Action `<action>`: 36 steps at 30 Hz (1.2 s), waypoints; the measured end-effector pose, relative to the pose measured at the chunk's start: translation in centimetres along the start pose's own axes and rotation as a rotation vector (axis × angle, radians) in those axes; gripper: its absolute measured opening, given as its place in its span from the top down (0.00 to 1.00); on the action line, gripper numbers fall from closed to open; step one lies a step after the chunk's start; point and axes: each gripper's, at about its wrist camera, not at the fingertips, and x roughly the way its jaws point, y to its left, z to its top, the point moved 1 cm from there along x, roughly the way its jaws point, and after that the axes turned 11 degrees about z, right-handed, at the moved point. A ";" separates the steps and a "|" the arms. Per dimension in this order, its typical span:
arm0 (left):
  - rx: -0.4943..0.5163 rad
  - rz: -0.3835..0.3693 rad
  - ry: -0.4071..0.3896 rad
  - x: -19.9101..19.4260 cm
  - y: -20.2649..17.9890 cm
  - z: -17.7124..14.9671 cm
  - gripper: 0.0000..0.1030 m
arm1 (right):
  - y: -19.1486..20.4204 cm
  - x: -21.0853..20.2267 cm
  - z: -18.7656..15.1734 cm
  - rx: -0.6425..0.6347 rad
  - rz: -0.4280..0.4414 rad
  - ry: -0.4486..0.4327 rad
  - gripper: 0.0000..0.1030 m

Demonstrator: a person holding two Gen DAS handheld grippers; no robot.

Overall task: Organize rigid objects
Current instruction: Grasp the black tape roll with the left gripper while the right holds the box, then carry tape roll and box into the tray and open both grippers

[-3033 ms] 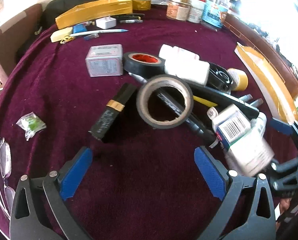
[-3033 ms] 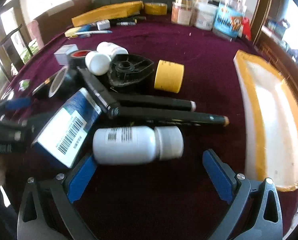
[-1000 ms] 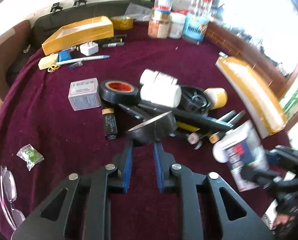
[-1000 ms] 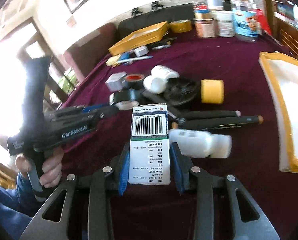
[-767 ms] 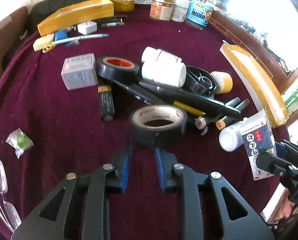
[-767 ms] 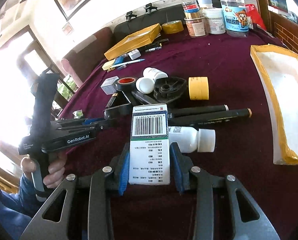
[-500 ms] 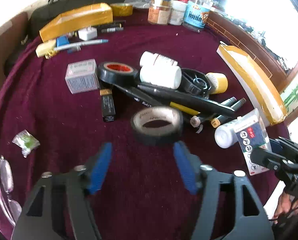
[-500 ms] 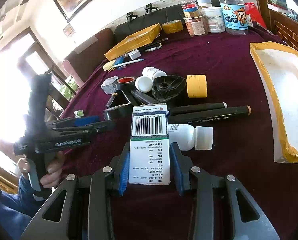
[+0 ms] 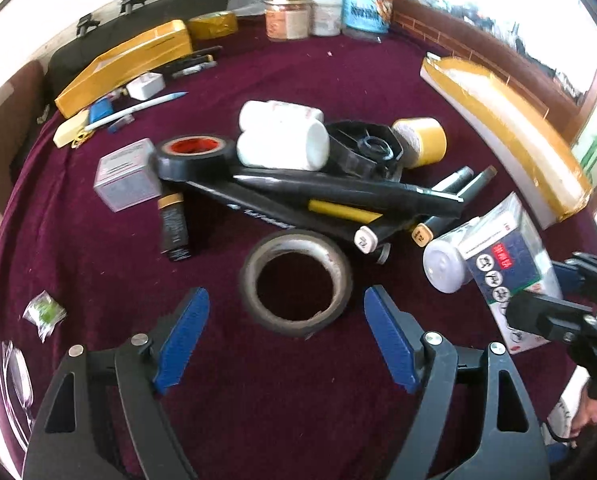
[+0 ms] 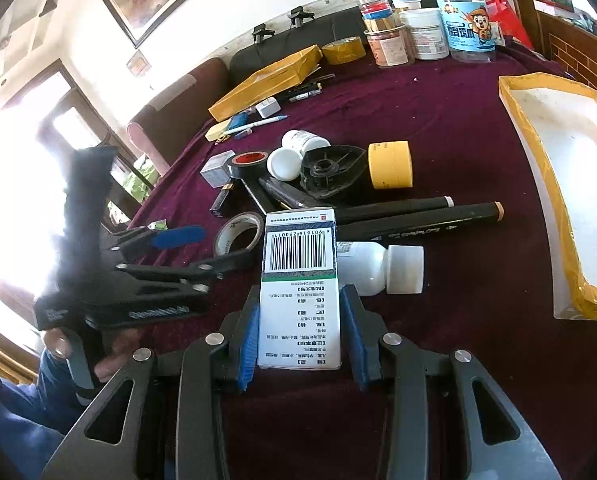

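My left gripper (image 9: 286, 312) is open, its blue pads on either side of a black tape roll (image 9: 296, 286) that lies flat on the maroon cloth; the roll also shows in the right wrist view (image 10: 238, 236). My right gripper (image 10: 300, 320) is shut on a white medicine box (image 10: 300, 280) with a barcode, held above the cloth; the box also shows in the left wrist view (image 9: 506, 256). A white bottle (image 10: 378, 266) lies on its side just behind the box.
A pile sits mid-table: black markers (image 10: 418, 216), a black plastic part (image 10: 330, 172), a yellow tape roll (image 10: 390, 164), white bottles (image 9: 278, 140), a black-and-red tape roll (image 9: 194, 156), a grey box (image 9: 126, 174). A yellow-edged tray (image 10: 558, 168) lies right. Jars (image 10: 422, 36) stand at the back.
My left gripper has opened and let go of the black tape roll, which now lies flat on the cloth. My right gripper still holds the medicine box, nearly still.
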 end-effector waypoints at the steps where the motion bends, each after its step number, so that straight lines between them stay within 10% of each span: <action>1: 0.008 0.010 -0.002 0.3 -0.3 0.1 0.22 | -0.1 0.0 0.0 0.002 -0.001 -0.002 0.67; 5: 0.008 0.007 -0.004 0.8 -0.6 0.2 0.44 | -0.5 -0.4 0.0 0.012 -0.005 -0.011 0.67; 17: 0.022 -0.060 -0.125 -5.0 -1.4 1.9 0.44 | -2.0 -3.1 0.8 0.028 -0.020 -0.068 0.67; 36: 0.108 -0.285 -0.189 -6.2 -17.4 16.1 0.44 | -13.1 -14.8 12.0 0.197 -0.241 -0.300 0.67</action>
